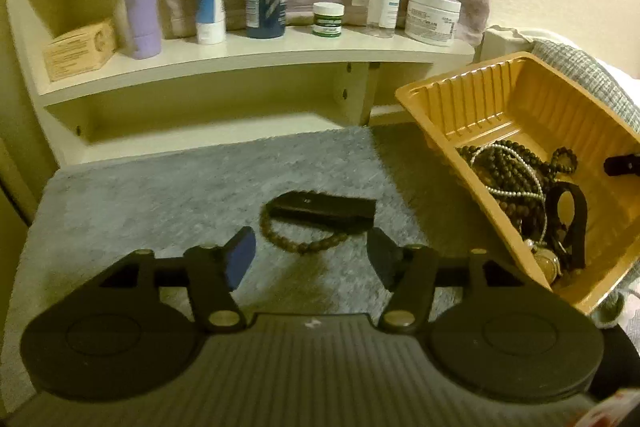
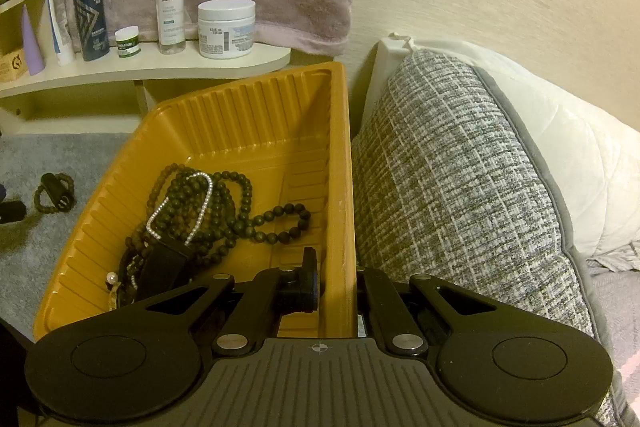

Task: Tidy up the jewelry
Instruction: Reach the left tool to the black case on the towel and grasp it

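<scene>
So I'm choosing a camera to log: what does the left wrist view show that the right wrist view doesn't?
Left only: the open left gripper above the grey mat.
Right only: the right gripper shut on the yellow tray's wall, and the checked cushion.
Both: the brown bead bracelet around the black case, the tray's beads, the shelf bottles.

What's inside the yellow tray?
The tray holds a pile of dark bead strands, a pearl string on top and a black strap. Whatever lies under the pile is hidden.
</scene>
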